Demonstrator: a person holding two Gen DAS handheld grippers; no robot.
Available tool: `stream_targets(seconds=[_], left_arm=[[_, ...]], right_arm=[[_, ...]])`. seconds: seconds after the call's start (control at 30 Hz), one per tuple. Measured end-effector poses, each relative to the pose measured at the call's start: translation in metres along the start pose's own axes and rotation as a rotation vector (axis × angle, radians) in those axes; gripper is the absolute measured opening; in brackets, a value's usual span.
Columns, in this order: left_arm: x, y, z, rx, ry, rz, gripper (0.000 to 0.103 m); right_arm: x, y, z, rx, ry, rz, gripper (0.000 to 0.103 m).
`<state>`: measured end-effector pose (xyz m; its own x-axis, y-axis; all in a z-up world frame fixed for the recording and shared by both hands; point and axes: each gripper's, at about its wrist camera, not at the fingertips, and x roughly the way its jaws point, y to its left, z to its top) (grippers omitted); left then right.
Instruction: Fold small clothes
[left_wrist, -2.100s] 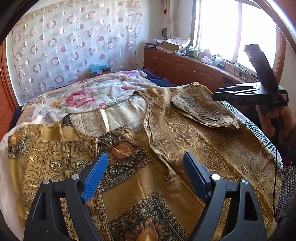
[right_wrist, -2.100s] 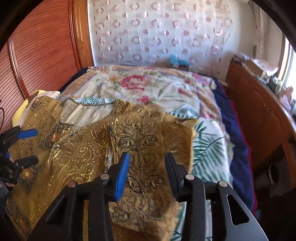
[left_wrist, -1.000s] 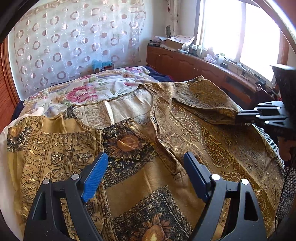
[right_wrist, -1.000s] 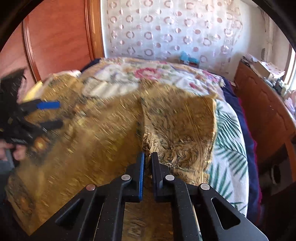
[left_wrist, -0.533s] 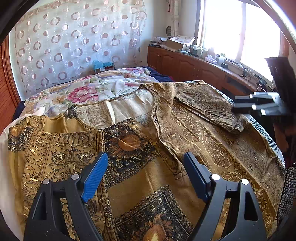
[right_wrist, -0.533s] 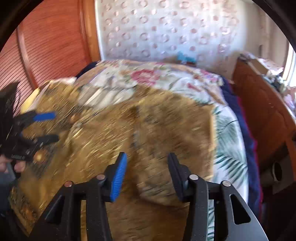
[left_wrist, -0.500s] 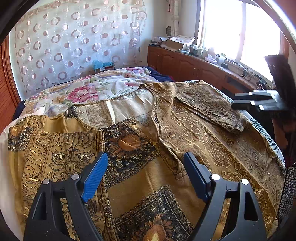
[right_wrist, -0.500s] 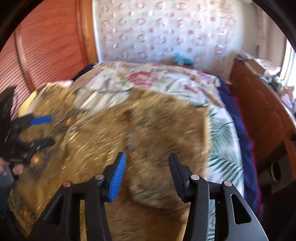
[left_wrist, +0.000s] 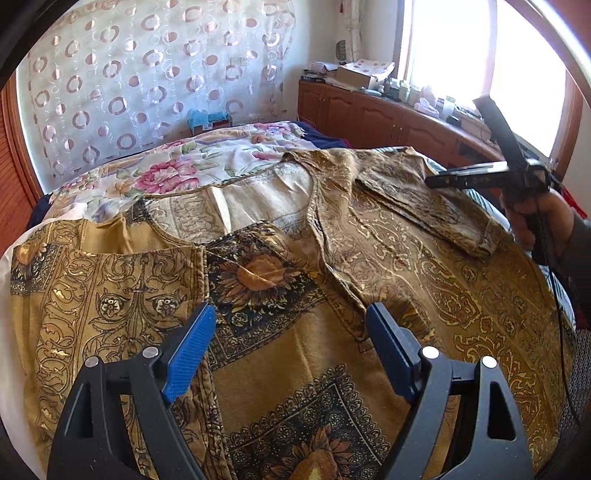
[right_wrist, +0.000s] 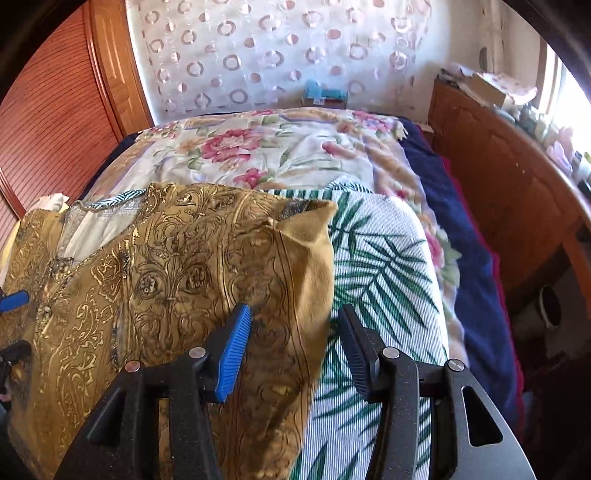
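Shirt (left_wrist: 388, 258) lies spread, sleeve (right_wrist: 280, 266) folded in, both grippers open

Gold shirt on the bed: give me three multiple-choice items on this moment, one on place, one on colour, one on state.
1. Where does the folded sleeve lie?
A. on the shirt's body
B. on the floor
C. on the cabinet

2. What colour are the gripper pads?
A. red
B. blue
C. green

3. How is the right gripper?
A. shut on the sleeve
B. open, holding nothing
C. shut on the bedspread

Answers:
1 A, the sleeve rests across the gold shirt.
2 B, both views show blue pads.
3 B, its jaws stand apart above the shirt's edge.
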<state>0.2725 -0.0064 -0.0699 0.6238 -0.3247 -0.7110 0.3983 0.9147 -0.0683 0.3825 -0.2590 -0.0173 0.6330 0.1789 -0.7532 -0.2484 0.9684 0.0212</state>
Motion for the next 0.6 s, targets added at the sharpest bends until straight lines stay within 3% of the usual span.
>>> stream_targets(seconds=[0.13, 0.5, 0.6], left_arm=[[-0.009, 0.006, 0.003, -0.021, -0.019, 0.017, 0.084], [-0.047, 0.066, 0.021, -0.074, -0.047, 0.215, 0.084], [-0.055, 0.088, 0.022, -0.098, -0.049, 0.214, 0.084]], right_arm=[[0.004, 0.006, -0.004, -0.048, -0.041, -0.018, 0.051], [-0.009, 0.004, -0.016, -0.056, -0.048, -0.017, 0.051], [-0.009, 0.004, -0.016, -0.056, -0.048, -0.016, 0.051]])
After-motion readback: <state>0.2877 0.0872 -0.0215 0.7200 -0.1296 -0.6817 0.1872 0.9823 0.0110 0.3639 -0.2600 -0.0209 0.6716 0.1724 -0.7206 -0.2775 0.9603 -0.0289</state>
